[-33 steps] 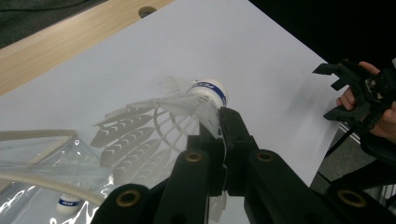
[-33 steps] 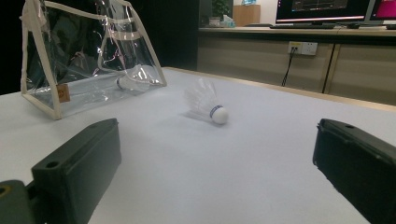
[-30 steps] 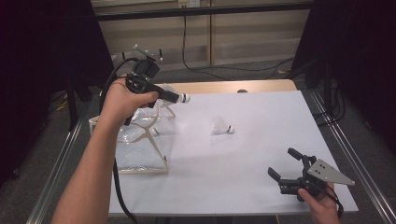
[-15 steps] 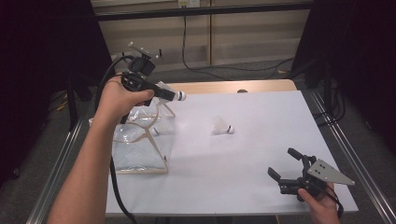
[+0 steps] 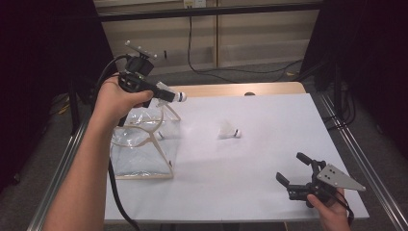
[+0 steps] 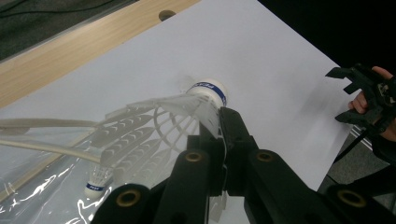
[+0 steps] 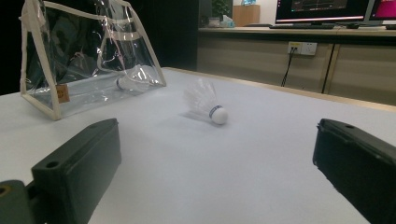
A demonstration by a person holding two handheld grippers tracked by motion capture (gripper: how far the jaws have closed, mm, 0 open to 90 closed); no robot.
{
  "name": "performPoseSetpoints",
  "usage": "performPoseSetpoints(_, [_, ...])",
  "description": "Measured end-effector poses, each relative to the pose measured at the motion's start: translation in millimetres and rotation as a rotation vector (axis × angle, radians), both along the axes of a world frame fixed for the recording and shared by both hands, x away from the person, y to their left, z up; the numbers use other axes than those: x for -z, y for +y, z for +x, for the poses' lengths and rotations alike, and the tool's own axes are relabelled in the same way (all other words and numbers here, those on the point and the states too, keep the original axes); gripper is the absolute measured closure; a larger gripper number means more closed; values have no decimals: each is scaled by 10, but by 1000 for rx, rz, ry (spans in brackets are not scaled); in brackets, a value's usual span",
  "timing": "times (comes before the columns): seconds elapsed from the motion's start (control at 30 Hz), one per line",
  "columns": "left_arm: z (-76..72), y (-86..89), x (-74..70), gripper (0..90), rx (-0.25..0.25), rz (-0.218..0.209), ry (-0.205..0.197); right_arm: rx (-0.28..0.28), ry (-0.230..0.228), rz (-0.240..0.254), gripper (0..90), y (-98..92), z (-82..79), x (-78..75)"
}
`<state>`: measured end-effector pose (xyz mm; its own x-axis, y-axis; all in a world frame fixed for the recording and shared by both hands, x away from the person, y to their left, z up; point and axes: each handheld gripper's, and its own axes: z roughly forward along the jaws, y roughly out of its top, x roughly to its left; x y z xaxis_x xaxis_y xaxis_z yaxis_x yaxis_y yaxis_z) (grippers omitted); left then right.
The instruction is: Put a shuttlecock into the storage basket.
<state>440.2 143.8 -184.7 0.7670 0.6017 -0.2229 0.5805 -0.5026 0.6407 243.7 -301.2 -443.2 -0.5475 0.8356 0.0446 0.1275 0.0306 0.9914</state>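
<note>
Here my left gripper [image 5: 166,94] hangs above the clear plastic bag [image 5: 144,144], jaws clamped on the feather skirt of a shuttlecock [image 6: 187,109], its cork pointing away from the bag. A second shuttlecock [image 5: 229,131] lies on the white table [image 5: 269,120] beside the bag; a third [image 7: 133,81] lies inside. My right gripper [image 5: 299,174] rests well apart from the bag, jaws wide.

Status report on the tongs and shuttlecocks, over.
Left tongs shut on shuttlecock above clear bag. Right tongs open, idle. Second shuttlecock lies loose.
</note>
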Motion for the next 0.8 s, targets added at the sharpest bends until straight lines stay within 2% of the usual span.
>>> performPoseSetpoints(0.8, [16,152,-42,894,-33,12,-10,0,-2,-1,6,-2,-2,-1])
